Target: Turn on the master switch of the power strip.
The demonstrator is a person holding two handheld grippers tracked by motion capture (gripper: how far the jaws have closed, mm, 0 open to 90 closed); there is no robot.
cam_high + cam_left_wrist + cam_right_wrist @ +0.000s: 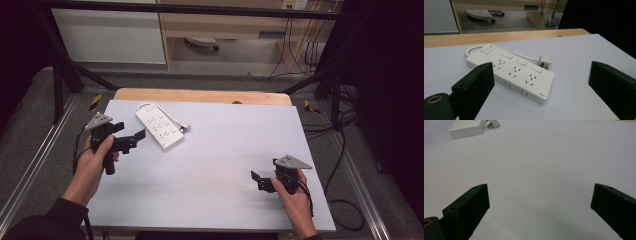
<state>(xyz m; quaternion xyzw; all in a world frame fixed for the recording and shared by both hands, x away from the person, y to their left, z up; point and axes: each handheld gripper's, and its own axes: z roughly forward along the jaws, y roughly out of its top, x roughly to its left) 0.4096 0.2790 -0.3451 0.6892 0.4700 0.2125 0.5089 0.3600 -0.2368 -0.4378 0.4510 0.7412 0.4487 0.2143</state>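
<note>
The right gripper hovers low over bare white table at the near right, jaws spread wide and empty; the left gripper, likewise spread, points at the power strip just beyond it at the far left. The strip looks rigid, light and smooth-sided, likely slippery; best pinched across its narrow width mid-body, away from the stiff cord and plug behind it.

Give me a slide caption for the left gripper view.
Open left claw faces a white power strip lying flat on the grey table, its plug resting beside it.
</note>
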